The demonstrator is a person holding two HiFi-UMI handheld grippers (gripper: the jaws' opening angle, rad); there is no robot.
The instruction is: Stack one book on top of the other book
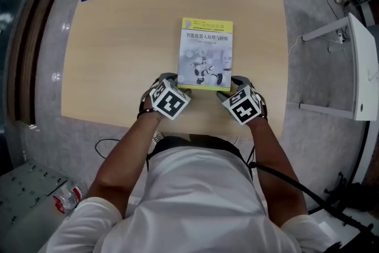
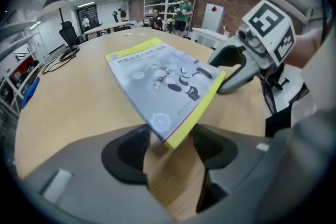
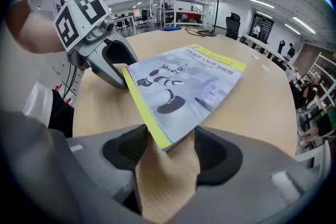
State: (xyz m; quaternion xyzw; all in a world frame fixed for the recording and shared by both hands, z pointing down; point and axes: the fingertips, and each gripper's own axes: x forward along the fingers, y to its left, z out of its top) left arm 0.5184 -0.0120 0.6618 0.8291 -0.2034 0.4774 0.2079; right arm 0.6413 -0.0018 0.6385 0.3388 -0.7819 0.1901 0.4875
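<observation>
The person wears a white short-sleeved T-shirt (image 1: 198, 204), loose across the shoulders, and a dark band (image 1: 144, 112) circles each wrist. The left gripper (image 1: 172, 82) and the right gripper (image 1: 230, 89) are each moulded in smooth grey plastic, with 2 broad rounded jaws lined by black pads (image 2: 126, 157). Each also carries 1 cube (image 1: 171, 99) faced with black-and-white square markers. A thin black cable (image 1: 294, 185) trails from the right wrist past the near right sleeve, and a darker strip shows at the shirt's far edge.
</observation>
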